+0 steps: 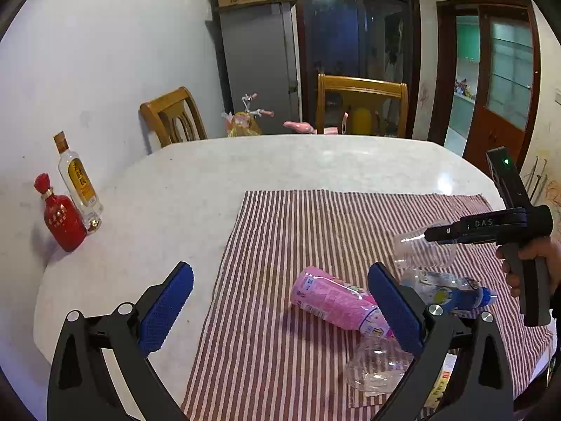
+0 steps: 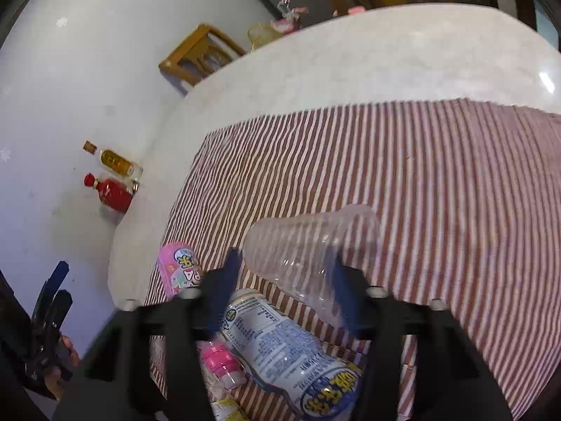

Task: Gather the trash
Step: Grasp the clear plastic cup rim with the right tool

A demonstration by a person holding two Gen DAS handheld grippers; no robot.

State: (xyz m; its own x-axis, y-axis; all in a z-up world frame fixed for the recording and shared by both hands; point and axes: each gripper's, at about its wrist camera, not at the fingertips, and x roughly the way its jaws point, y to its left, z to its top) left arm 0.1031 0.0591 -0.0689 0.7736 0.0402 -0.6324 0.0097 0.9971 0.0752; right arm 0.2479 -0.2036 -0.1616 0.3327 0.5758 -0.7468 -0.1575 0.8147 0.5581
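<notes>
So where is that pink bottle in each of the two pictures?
Left wrist view: the pink bottle lies on its side at lower centre, just left of the gripper's right finger.
Right wrist view: the pink bottle is at lower left, partly behind the left finger.
Shared landmark: the striped cloth beneath it.

Beyond the jaws a striped cloth [image 1: 298, 231] covers the near part of the white table [image 1: 280, 161], a red bottle [image 1: 63, 215] and a clear yellow-labelled bottle [image 1: 78, 182] stand far left, and two wooden chairs [image 1: 175, 115] and a grey fridge [image 1: 259, 66] sit farther back.
</notes>
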